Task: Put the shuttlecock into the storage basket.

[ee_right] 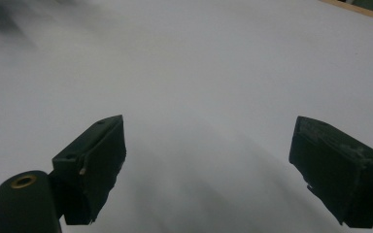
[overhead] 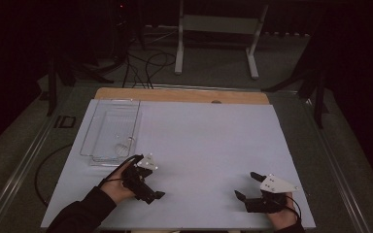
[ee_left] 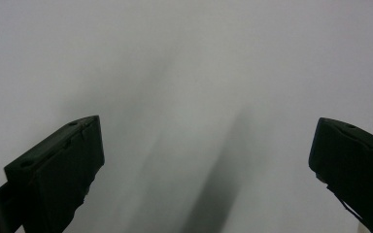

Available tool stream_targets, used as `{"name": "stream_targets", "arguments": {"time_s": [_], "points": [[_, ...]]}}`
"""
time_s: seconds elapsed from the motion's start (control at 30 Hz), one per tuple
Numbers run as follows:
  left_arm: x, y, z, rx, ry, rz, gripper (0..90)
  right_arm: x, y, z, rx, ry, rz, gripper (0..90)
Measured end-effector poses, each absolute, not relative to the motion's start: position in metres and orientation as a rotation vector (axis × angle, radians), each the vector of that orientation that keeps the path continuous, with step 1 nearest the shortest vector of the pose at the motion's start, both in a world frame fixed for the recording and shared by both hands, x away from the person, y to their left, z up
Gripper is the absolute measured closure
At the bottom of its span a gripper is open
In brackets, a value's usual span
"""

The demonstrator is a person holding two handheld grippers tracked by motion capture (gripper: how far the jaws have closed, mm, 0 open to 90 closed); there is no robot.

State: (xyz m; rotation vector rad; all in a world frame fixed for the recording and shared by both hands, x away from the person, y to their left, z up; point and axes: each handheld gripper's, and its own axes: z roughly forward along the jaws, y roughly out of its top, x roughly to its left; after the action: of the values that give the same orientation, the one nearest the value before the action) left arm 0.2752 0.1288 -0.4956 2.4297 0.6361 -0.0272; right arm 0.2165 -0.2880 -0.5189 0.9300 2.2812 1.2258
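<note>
My left gripper (overhead: 150,177) is held low over the near left part of the white sheet (overhead: 199,141), just in front of a clear plastic tray (overhead: 110,130). Its jaws stand wide apart with bare white sheet between them (ee_left: 206,160). My right gripper (overhead: 245,185) hovers near the front right of the sheet, pointing left, and it is open too. Nothing lies between its jaws (ee_right: 208,155). A small clear round piece (overhead: 124,144) rests in the tray's near end; what it is I cannot tell.
The wooden table edge (overhead: 182,95) shows behind the white sheet. On the floor beyond stand a white metal frame (overhead: 216,29) and loose cables (overhead: 145,63). A dark cable (overhead: 41,170) loops off the table's left side.
</note>
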Motion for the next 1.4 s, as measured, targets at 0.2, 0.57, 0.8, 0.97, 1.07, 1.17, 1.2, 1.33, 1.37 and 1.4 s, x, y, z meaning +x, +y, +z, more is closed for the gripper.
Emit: {"name": "stream_targets", "arguments": {"time_s": [0.2, 0.57, 0.8, 0.97, 1.07, 1.17, 1.2, 1.33, 1.37, 1.4], "points": [[0.269, 0.135, -0.502, 2.424, 0.639, -0.017, 0.0, 0.216, -0.288, -0.519, 0.935, 2.282, 1.225, 12.9], [0.258, 0.155, -0.511, 2.353, 0.666, 0.01, 0.0, 0.217, -0.288, -0.519, 0.932, 2.286, 1.22, 12.9], [0.254, 0.166, -0.514, 2.295, 0.701, 0.022, 0.0, 0.217, -0.288, -0.52, 0.933, 2.288, 1.22, 12.9], [0.253, 0.172, -0.517, 2.267, 0.726, 0.036, 0.0, 0.217, -0.288, -0.52, 0.933, 2.287, 1.219, 12.9], [0.252, 0.175, -0.52, 2.253, 0.74, 0.044, 0.0, 0.217, -0.288, -0.52, 0.931, 2.288, 1.219, 12.9], [0.25, 0.177, -0.523, 2.23, 0.745, 0.048, 0.0, 0.217, -0.288, -0.52, 0.931, 2.288, 1.219, 12.9], [0.249, 0.177, -0.523, 2.222, 0.744, 0.044, 0.0, 0.217, -0.288, -0.52, 0.932, 2.288, 1.219, 12.9], [0.246, 0.18, -0.524, 2.198, 0.76, 0.052, 0.0, 0.217, -0.288, -0.52, 0.933, 2.29, 1.22, 12.9], [0.246, 0.181, -0.525, 2.191, 0.768, 0.063, 0.0, 0.216, -0.288, -0.52, 0.932, 2.291, 1.22, 12.9], [0.245, 0.182, -0.525, 2.192, 0.784, 0.074, 0.0, 0.216, -0.288, -0.52, 0.932, 2.29, 1.22, 12.9]]}}
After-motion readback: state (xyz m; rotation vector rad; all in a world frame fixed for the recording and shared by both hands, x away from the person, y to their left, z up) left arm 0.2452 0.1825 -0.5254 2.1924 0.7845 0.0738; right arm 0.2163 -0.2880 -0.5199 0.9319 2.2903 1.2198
